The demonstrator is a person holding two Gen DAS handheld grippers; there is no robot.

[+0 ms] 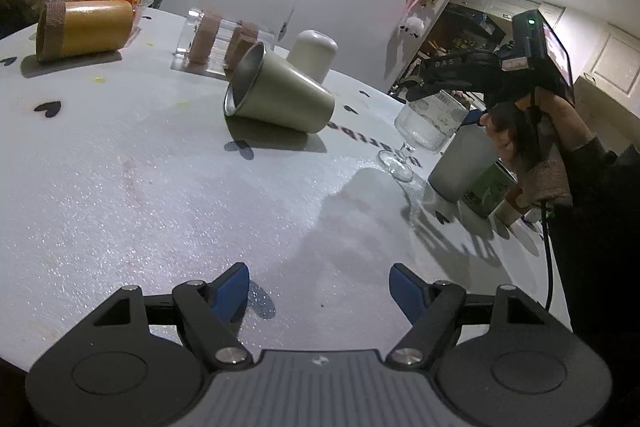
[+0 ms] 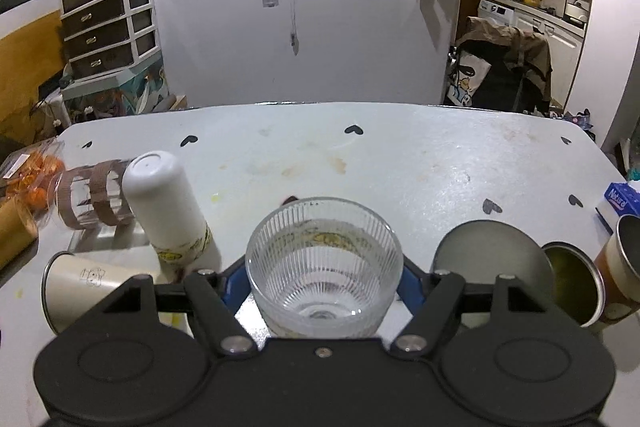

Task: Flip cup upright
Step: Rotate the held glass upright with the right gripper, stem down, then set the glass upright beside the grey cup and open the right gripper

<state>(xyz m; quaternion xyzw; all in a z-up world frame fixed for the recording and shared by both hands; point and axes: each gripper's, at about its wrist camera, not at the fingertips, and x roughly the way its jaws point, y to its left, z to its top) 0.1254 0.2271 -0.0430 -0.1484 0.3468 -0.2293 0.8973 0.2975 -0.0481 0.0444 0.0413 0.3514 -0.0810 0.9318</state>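
Note:
A clear ribbed stemmed glass cup (image 2: 324,263) stands upright between the blue fingers (image 2: 410,287) of my right gripper (image 2: 322,287); the jaws sit wide on either side of its bowl. In the left wrist view the same glass (image 1: 430,125) stands on its foot on the white table, with the right gripper (image 1: 460,83) around its bowl. My left gripper (image 1: 320,287) is open and empty, low over the table's near part. An olive metal cup (image 1: 280,93) lies on its side further out; it also shows in the right wrist view (image 2: 86,289).
A white cup (image 2: 168,207) stands upside down, left of the glass. A clear tumbler with tape bands (image 2: 92,199) lies on its side. A grey cup (image 2: 492,259), a green can (image 2: 572,283) and an orange cup (image 2: 620,267) stand at the right. A yellow cylinder (image 1: 84,29) lies far left.

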